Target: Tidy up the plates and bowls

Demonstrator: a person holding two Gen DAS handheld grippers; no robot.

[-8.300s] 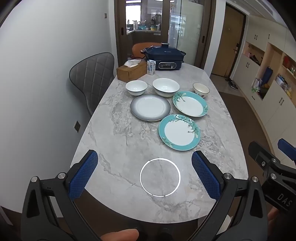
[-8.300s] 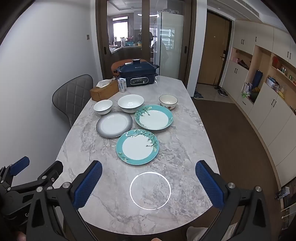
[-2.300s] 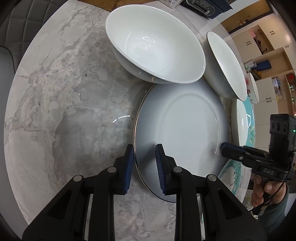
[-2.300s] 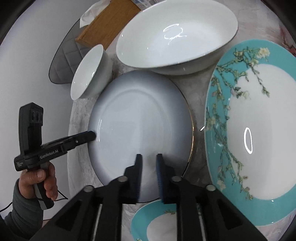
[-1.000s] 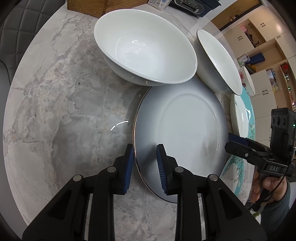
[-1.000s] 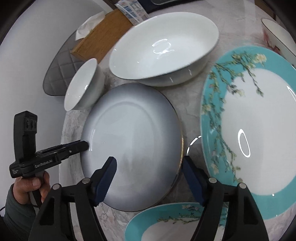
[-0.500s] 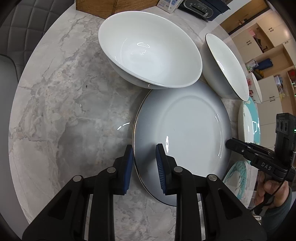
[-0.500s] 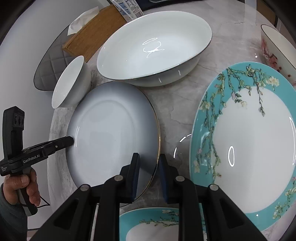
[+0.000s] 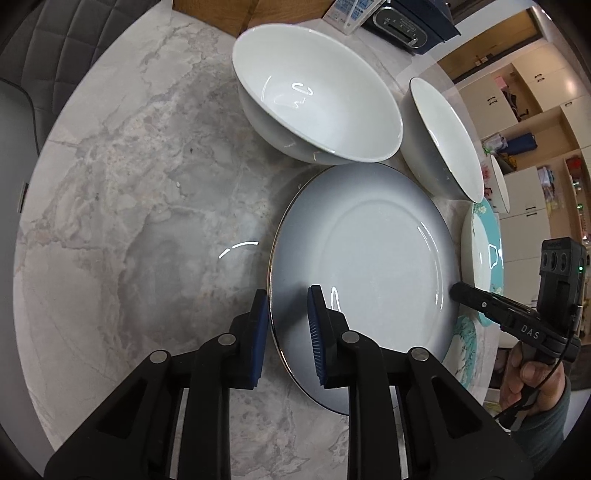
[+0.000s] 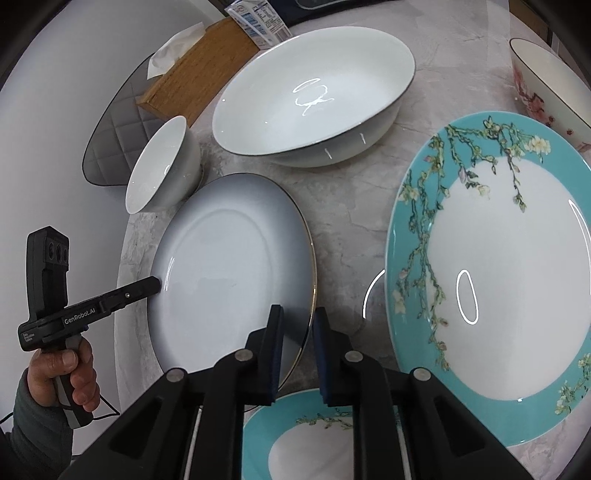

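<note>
A grey plate (image 9: pixel 369 266) with a thin gold rim lies on the marble table (image 9: pixel 129 221), and both grippers grip it from opposite sides. My left gripper (image 9: pixel 286 295) straddles its left rim, jaws closing with the rim between the blue pads. My right gripper (image 10: pixel 298 314) straddles the plate's (image 10: pixel 229 266) right rim, jaws closing on it too. Each gripper shows side-on in the other's view: the left gripper (image 10: pixel 155 284) and the right gripper (image 9: pixel 456 291). Behind the plate stand a small white bowl (image 10: pixel 159 166) and a large white bowl (image 10: pixel 314 96).
Two teal flowered plates lie to the right: a far one (image 10: pixel 498 277) and a near one (image 10: pixel 295 443) partly under the grey plate's edge. A flowered bowl (image 10: pixel 543 74) stands far right. At the back are a wooden tissue box (image 10: pixel 195 74) and a carton (image 10: pixel 258 22). A grey chair (image 9: pixel 55 37) stands left.
The right gripper's jaws went from wide apart to closed on the grey plate's right rim. The left gripper stayed on the left rim and rolled slightly.
</note>
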